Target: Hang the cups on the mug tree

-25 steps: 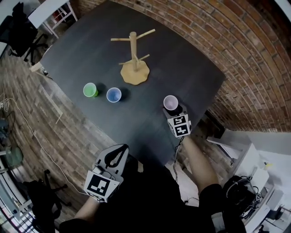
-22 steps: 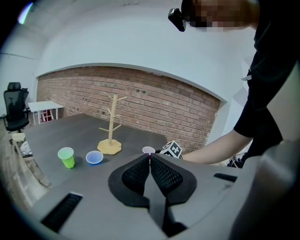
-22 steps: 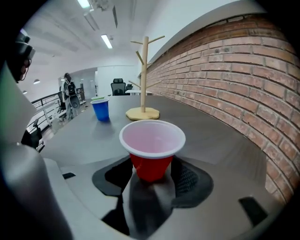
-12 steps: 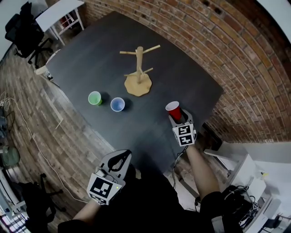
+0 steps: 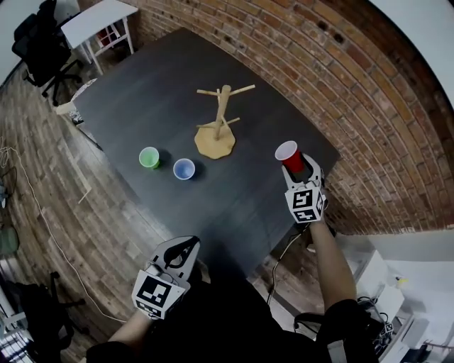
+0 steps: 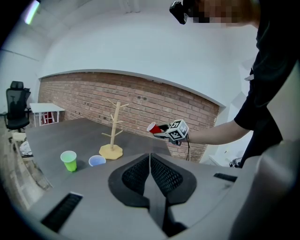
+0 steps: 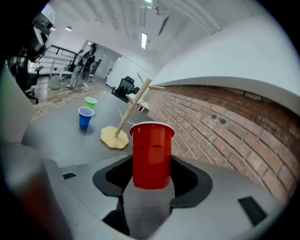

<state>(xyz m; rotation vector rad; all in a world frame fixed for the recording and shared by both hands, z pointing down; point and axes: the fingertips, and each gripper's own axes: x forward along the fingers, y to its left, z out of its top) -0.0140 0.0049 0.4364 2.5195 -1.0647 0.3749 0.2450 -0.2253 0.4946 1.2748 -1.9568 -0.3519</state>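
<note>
My right gripper is shut on a red cup and holds it in the air, tipped on its side, over the table's right edge. In the right gripper view the red cup sits between the jaws. The wooden mug tree stands mid-table, left of the cup, with bare pegs. A green cup and a blue cup stand upright in front of the tree. My left gripper is shut and empty, low and off the table's near edge.
The dark table is ringed by a brick wall on the right and far side. A white side table and an office chair stand at the far left. Brick floor lies to the left.
My right gripper has lifted the red cup off the table, tipped it over and carried it up and to the right. The left gripper has barely moved.
</note>
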